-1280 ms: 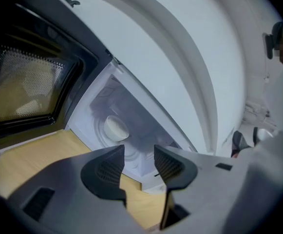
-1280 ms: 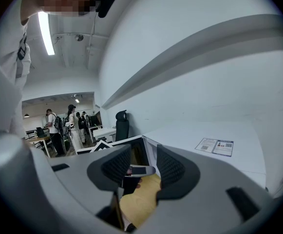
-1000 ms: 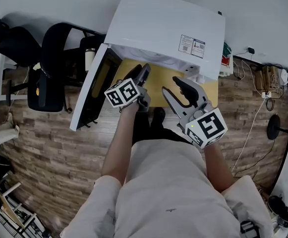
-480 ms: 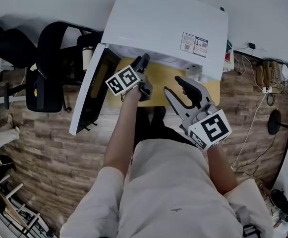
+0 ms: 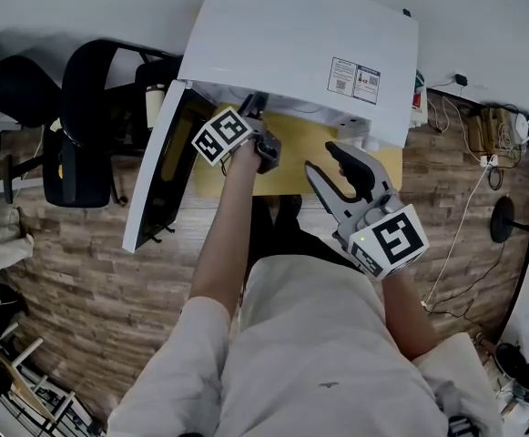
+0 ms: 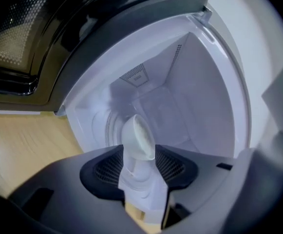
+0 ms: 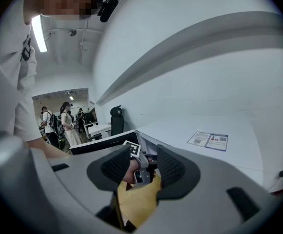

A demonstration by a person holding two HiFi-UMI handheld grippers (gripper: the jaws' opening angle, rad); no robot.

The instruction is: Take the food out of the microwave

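A wood-plank floor (image 5: 91, 271) runs under a yellow desk (image 5: 300, 148) that carries a white microwave (image 5: 291, 35), its door (image 5: 155, 176) swung open to the left. A black chair (image 5: 82, 98) stands left of it. In the head view the left gripper (image 5: 250, 107) reaches to the microwave's mouth. The right gripper (image 5: 321, 159) hangs apart over the desk's front part, its jaws spread.

The left gripper view looks into the white cavity, with the dark door at upper left. The jaws are clamped on a white container (image 6: 137, 140) with pale contents, tilted, at the cavity's opening.

In the right gripper view the jaws stand released with nothing in them. Between them, farther off, show the left gripper's marker cube (image 7: 131, 149) and the desk. Stickers (image 7: 208, 140) sit on the microwave's top, and people (image 7: 66, 123) stand far back in the room.
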